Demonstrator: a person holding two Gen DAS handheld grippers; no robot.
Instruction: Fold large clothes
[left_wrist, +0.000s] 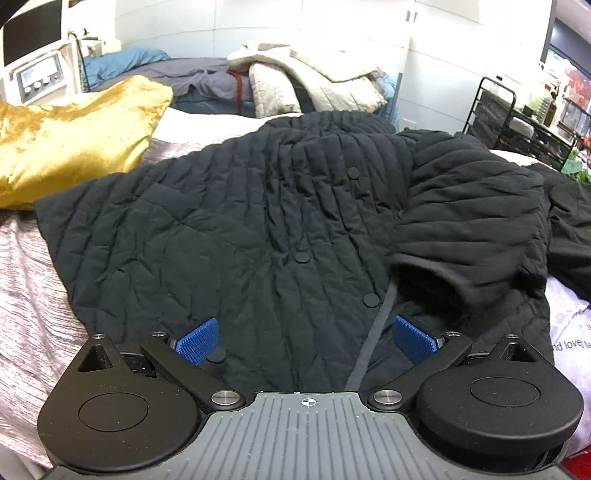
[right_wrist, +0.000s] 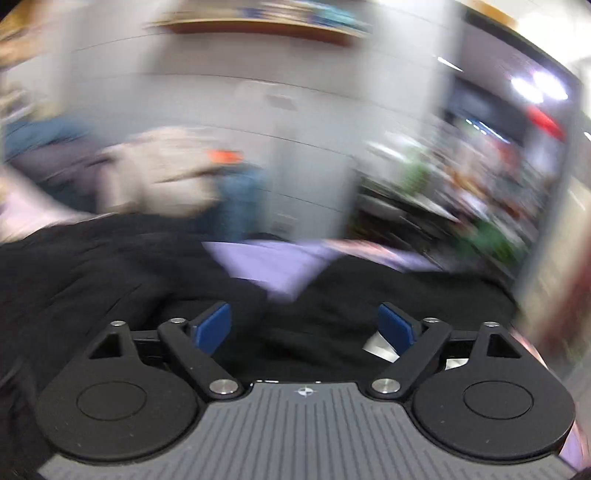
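Black quilted jacket (left_wrist: 258, 221) spread front-up across the pale bedspread (left_wrist: 29, 280), one sleeve (left_wrist: 469, 221) folded in over its chest. Likely soft, bulky, light, slightly slick; hem or sleeve cuff looks the best hold. Gold cushion (left_wrist: 74, 133) beside its far corner; wire rack (left_wrist: 517, 122) beyond. Left gripper (left_wrist: 306, 341) gapes over the hem, gripping nothing; right gripper (right_wrist: 304, 326) likewise wide, empty.

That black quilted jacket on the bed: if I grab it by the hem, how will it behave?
The black quilted jacket will probably sag rather than hold shape: it already lies creased, its sleeve flopped across the front. The padded stitching suggests bulk but little weight. A pull may drag the whole jacket over the bedspread.
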